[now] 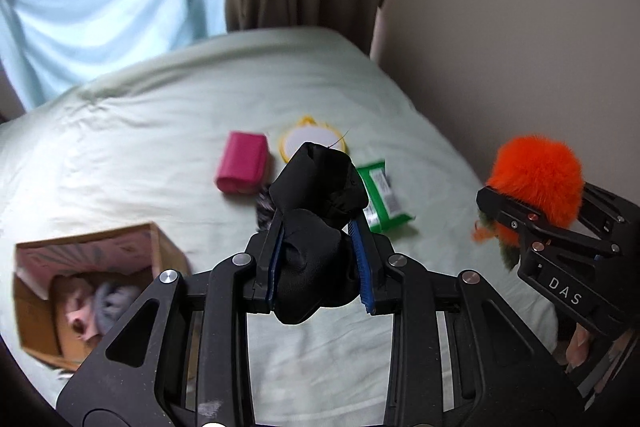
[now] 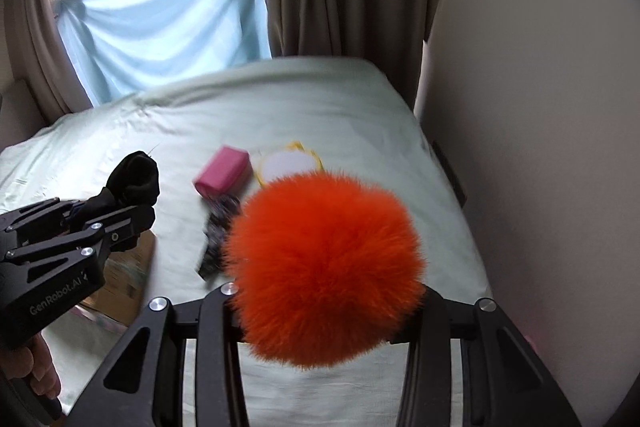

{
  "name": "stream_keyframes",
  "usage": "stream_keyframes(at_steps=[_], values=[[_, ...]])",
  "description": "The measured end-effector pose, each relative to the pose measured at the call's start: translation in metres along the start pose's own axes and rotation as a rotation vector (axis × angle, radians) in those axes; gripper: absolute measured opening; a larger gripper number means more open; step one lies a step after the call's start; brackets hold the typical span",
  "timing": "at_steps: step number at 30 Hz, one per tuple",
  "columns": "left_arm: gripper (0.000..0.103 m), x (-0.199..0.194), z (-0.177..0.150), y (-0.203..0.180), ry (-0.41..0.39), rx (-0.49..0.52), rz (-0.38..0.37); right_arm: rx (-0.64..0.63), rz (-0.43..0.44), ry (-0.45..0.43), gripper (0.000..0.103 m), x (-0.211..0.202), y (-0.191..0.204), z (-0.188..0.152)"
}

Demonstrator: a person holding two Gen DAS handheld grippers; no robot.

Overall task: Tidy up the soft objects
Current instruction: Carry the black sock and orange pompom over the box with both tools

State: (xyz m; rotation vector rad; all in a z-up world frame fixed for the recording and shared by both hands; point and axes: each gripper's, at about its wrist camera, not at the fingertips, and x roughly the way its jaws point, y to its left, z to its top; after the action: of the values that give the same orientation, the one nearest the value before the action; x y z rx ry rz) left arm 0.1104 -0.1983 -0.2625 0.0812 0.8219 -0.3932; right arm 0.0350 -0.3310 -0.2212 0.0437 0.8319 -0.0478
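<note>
The left claw [image 1: 322, 259] squeezes a squashy black cloth [image 1: 316, 211]; the right claw [image 2: 320, 311] pinches a light orange pom-pom [image 2: 324, 267] deep in its fluff.

Orange pompom [image 2: 326, 267] hides right gripper [image 2: 320, 311] fingers.

One box [image 1: 156, 247], two grippers (one pompom [image 2: 324, 267])

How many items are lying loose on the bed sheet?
4: pink pouch, round yellow-rimmed item, green packet, dark fuzzy item partly hidden behind the held things. More may be hidden.
</note>
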Motion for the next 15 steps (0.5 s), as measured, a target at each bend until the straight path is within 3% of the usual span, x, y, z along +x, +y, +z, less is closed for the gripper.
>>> stream_keyframes(at_steps=[8, 15], values=[[0.027, -0.080, 0.025, 0.043, -0.050, -0.110, 0.040, -0.004, 0.054, -0.025, 0.038, -0.057, 0.051, 0.040], [0.027, -0.140, 0.020, 0.116, -0.061, -0.177, 0.132, -0.062, 0.119, -0.024, 0.038, -0.082, 0.128, 0.059]])
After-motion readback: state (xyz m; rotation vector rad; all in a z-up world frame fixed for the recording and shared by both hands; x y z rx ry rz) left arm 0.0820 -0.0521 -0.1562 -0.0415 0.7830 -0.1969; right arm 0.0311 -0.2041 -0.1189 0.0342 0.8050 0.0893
